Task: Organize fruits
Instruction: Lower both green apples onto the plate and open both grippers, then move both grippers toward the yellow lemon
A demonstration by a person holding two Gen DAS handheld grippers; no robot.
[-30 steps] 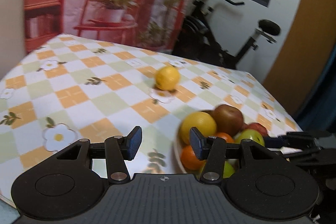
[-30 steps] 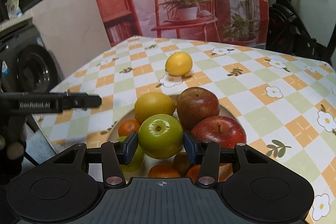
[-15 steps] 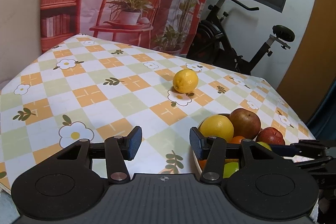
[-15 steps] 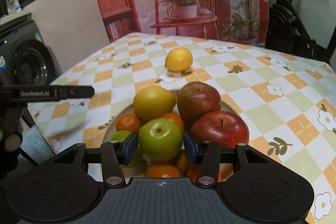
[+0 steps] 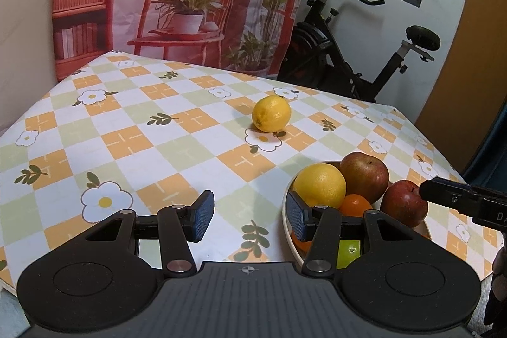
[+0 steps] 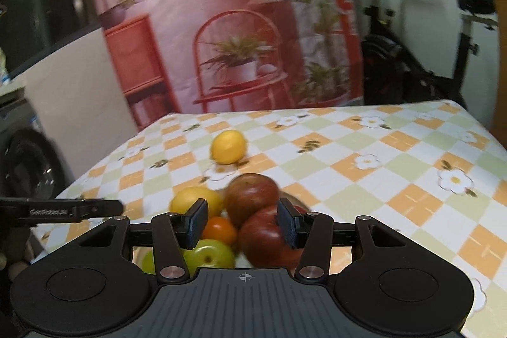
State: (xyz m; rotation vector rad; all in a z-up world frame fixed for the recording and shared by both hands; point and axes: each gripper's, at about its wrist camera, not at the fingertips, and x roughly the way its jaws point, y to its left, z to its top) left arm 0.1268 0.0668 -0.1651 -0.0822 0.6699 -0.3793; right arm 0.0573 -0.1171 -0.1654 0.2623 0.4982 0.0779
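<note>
My left gripper [image 5: 250, 217] sits low in the middle of its frame with its fingers spread and nothing between them, only tablecloth [image 5: 133, 129] showing in the gap. Its right-hand finger cuts across the left rim of the bowl [image 5: 287, 230], so the near part of the bowl is hidden behind the gripper body. Above that finger I see an orange-yellow fruit [image 5: 320, 186], a dull red apple [image 5: 364, 179], a small orange [image 5: 355, 205] and a darker red apple [image 5: 404, 203]; a green apple [image 5: 348, 252] only peeks through a gap in the gripper frame. A lemon [image 5: 271, 113] lies alone on the cloth in the upper middle, well apart from the bowl. At the right edge the tip of my right gripper [image 6: 242, 224] pokes in, cut off by the frame.

The right wrist view is blurred. My right gripper's fingers stand apart above the fruit pile without pinching anything; the red apple [image 6: 269, 236] and small orange [image 6: 220, 230] show between and beyond them, and the green apple [image 6: 209, 255] is half hidden by the gripper body. The bowl itself is barely visible there. The lemon [image 6: 228, 147] lies beyond, above centre.
</note>
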